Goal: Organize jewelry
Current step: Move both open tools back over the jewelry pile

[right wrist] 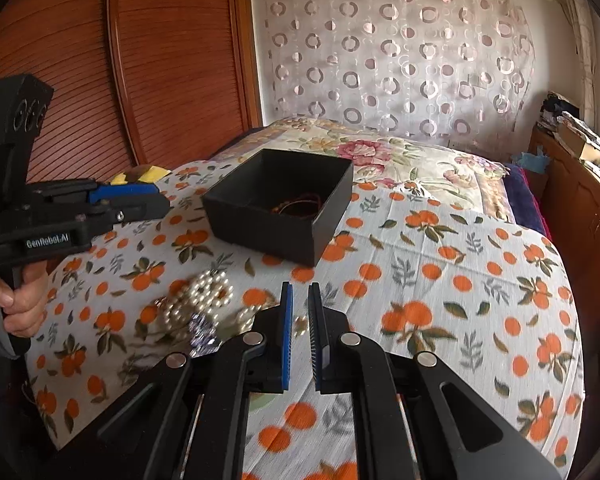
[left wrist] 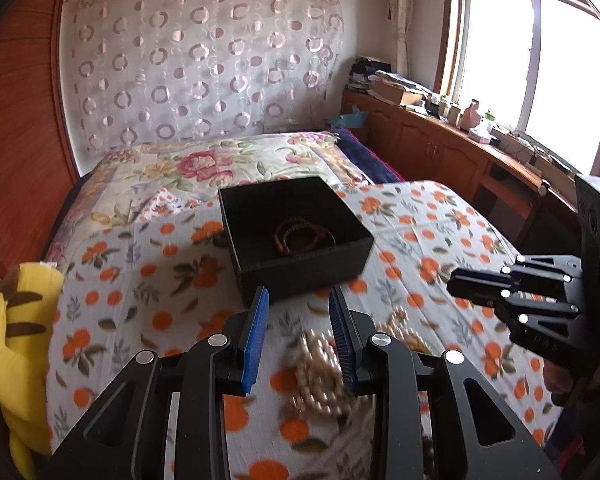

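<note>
Both hand-held grippers, left and right, parted, empty; one black box; one pearl heap.

A white bed cover with orange fruit print lies over the bed, and behind it there is a floral quilt. A yellow plush toy with brown stripes lies at the left edge of the bed. A sheer curtain with ring pattern hangs on the wall. A wooden cabinet with clutter on top stands under the window. Reddish wooden slatted doors stand beside the bed.
</note>
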### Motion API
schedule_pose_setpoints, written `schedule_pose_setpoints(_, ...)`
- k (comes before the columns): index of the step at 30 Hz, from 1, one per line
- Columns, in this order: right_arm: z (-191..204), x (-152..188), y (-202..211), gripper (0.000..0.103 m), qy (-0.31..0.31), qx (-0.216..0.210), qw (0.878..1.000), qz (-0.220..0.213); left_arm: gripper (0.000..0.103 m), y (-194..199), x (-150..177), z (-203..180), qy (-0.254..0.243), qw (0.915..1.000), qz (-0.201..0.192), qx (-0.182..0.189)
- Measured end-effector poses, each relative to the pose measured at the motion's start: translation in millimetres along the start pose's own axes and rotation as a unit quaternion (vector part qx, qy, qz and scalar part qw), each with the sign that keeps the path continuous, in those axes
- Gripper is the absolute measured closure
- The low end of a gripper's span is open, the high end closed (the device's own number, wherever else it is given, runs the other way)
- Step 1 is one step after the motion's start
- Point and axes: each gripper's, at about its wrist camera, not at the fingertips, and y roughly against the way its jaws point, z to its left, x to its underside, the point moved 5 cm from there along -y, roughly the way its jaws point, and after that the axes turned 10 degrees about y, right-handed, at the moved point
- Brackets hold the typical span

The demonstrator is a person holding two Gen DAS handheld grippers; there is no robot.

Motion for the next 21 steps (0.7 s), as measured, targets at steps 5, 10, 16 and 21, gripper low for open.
schedule_pose_setpoints(5,14.8,17.6,11.8,0.092,0.002,-0.005,1.0,0.008,0.068,4.8,23.7,-6.9,-0.006,0.9999,0.014,0.004)
schedule_pose_setpoints(10,30.1,37.4,20.3,0.087,-0.004,-0.019,1.0,0.017,0.068,14.5,48.1,-4.8,-0.005,0.9996,0.026,0.003)
schedule_pose_setpoints(16,56.4,56.2,17.0,0.087,0.01,-0.047,0.998,0.041,0.055,29.4,66.8,4.8,-0.005,0.9996,0.028,-0.006)
schedule_pose_setpoints(21,70.0,63.1,11.2,0.087,0.018,-0.065,0.996,0.057,0.055,32.8,76.5,7.5,-0.006,0.9994,0.032,-0.008)
